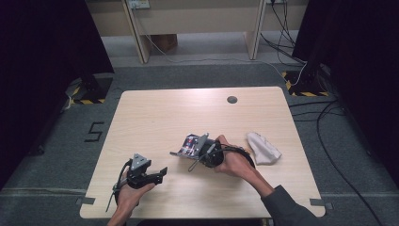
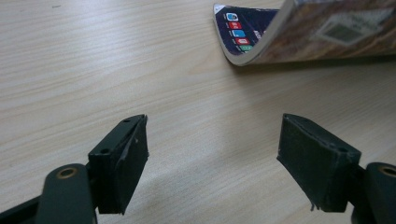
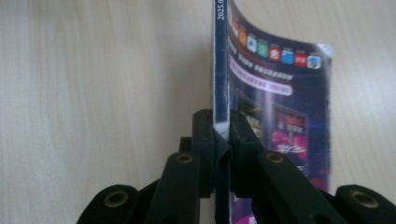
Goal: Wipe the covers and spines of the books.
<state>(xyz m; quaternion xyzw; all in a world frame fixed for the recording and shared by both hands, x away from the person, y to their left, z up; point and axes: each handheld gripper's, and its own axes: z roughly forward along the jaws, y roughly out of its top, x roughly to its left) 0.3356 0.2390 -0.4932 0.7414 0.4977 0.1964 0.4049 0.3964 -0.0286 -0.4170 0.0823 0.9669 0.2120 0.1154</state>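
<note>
A thin magazine (image 1: 190, 142) with a dark purple cover and a row of coloured icons hangs just above the middle of the wooden table (image 1: 155, 110). My right gripper (image 1: 194, 151) is shut on it. In the right gripper view the two jaws pinch the magazine (image 3: 275, 88) at its spine, and the cover curls away to the right of the right gripper (image 3: 219, 126). My left gripper (image 1: 162, 173) rests near the table's front left, open. In the left gripper view the left gripper (image 2: 212, 135) has nothing between its jaws, and the magazine (image 2: 299, 32) is ahead at the upper right.
A crumpled white cloth (image 1: 263, 148) lies on the table to the right of my right hand. A dark round cable hole (image 1: 232, 100) sits near the far edge. Black stands and cables ring the table on the grey floor.
</note>
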